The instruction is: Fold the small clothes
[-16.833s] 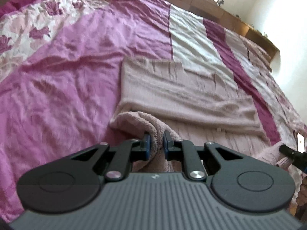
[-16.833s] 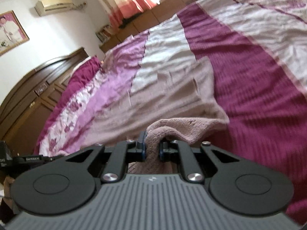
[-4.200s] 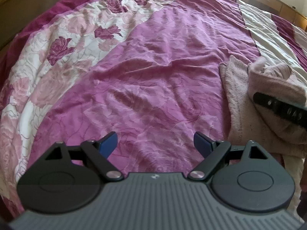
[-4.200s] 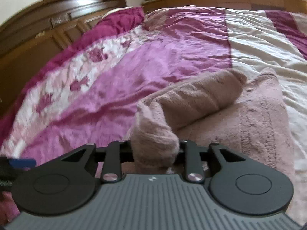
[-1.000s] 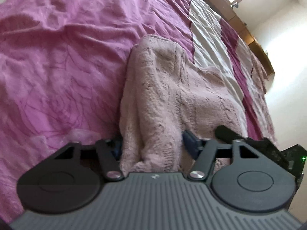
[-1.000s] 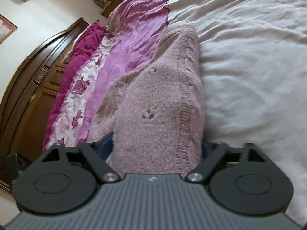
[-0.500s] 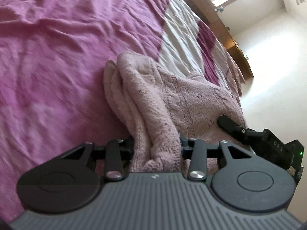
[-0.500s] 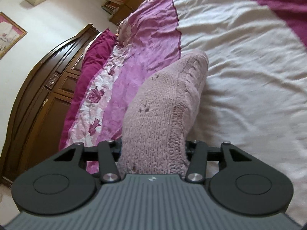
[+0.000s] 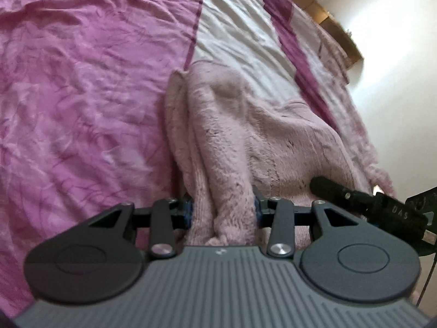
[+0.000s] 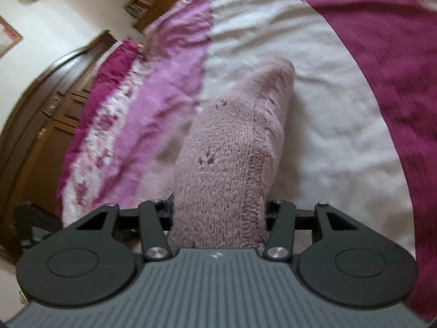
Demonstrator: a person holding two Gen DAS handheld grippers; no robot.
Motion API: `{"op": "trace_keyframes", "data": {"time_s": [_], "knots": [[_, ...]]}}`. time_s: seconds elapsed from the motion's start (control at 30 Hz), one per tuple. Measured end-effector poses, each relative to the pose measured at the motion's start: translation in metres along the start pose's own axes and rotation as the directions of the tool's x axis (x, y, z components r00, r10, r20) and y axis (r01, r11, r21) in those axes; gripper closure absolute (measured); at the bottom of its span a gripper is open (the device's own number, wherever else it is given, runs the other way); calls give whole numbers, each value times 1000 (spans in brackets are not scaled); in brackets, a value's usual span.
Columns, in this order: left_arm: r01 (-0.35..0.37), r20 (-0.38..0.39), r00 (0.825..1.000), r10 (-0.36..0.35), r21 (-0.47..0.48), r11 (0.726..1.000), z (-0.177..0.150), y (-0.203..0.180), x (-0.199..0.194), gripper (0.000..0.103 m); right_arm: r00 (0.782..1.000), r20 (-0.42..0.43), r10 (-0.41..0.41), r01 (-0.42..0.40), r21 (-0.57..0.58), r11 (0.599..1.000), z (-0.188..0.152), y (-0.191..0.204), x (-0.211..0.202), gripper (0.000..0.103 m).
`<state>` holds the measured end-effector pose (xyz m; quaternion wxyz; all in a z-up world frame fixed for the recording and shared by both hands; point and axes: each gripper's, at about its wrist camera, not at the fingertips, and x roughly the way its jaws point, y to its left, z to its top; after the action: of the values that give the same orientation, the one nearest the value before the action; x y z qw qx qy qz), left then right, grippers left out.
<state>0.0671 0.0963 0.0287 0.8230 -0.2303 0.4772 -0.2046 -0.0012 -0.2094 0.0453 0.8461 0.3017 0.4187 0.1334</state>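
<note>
Where the knit passes behind my two gripper bodies, its near end is cut off from both views, and the pads are mostly buried in wool. Item one: a pale pink knitted garment (image 9: pixel 245 136), folded in layers, lying on the bed (image 9: pixel 82 82) across the seam between the pink panel and the white panel. Left gripper (image 9: pixel 222 209): jaws clamped on a thick bunch of the garment's near-left edge. Right gripper (image 10: pixel 218 213): jaws clamped on a wide fold of the same garment (image 10: pixel 232 150), which rises toward the camera off the white panel. Count: one garment, two grippers; the right one shows as a dark bar at the left view's right edge. Bedspread lies bare on either side of the garment. Dark wooden headboard (image 10: pixel 41 109) is blurred; wall beyond, detail indistinct.
</note>
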Motion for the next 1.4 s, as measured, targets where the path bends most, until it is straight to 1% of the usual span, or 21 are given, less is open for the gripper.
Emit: {"op": "trace_keyframes", "data": {"time_s": [0.1,0.2,0.27,0.37,0.47,0.5,0.6,0.63,0.73,0.8,0.87,0.9,0.93,1.07,1.13,1.17,1.23,1.27,1.3,1.33,1.4], "knots": [[1,-6,1000,-1,-9,1000,-1,6,1,57,1000,-3,-7,7,17,1000,-14,-14,5,44],[-20,-8,1000,19,-2,1000,-1,2,-1,55,1000,-1,3,-3,36,999,-19,-21,2,42],[-48,-5,999,48,23,999,-4,-4,-4,52,1000,3,3,-3,34,999,-21,-21,-1,39],[-96,12,995,96,87,992,-10,-16,-13,49,1000,9,-2,1,14,1000,-18,-15,-5,37],[-138,28,990,135,130,982,-16,-25,-23,47,1000,24,-20,20,-23,1000,-19,-9,-15,36],[-153,32,988,150,140,978,-17,-27,-25,45,999,35,-26,28,-33,999,-18,-7,-18,36],[-209,63,978,201,175,962,-24,-31,-33,43,995,87,-42,47,-50,998,-25,-4,-37,36],[-230,75,973,220,184,956,-26,-32,-35,43,992,111,-53,60,-53,997,-28,-4,-44,39],[-269,98,962,255,193,943,-31,-32,-37,40,984,153,-95,113,-115,987,-35,2,-57,51],[-287,92,957,274,192,938,-32,-29,-33,38,981,143,-132,156,-169,973,-39,7,-54,52],[-316,93,948,303,191,929,-33,-26,-27,33,978,130,-162,186,-199,962,-41,5,-44,52],[-329,102,944,314,196,924,-34,-26,-25,30,978,128,-167,190,-199,961,-43,2,-39,52],[-339,109,940,323,200,919,-36,-26,-25,29,979,126,-162,184,-186,965,-43,-1,-36,51],[-372,136,927,348,235,898,-41,-35,-31,29,979,131,-155,177,-174,969,-42,0,-39,50],[-382,137,923,358,246,891,-45,-41,-35,31,980,134,-148,169,-160,973,-44,2,-45,42],[-383,134,923,360,246,890,-47,-43,-37,31,980,130,-151,170,-151,974,-45,3,-48,37],[-383,127,924,361,249,890,-52,-47,-40,31,979,121,-161,178,-146,973,-49,5,-52,30],[-379,123,925,359,253,890,-56,-48,-41,29,979,117,-167,184,-151,971,-53,7,-55,27],[-375,116,927,357,259,890,-60,-50,-41,26,979,112,-173,189,-160,969,-57,9,-56,26],[-373,107,928,358,265,889,-64,-50,-40,26,978,105,-183,199,-171,965,-61,11,-58,25],[-385,90,923,375,274,881,-72,-51,-37,26,975,91,-201,215,-183,959,-69,13,-59,22]]}}
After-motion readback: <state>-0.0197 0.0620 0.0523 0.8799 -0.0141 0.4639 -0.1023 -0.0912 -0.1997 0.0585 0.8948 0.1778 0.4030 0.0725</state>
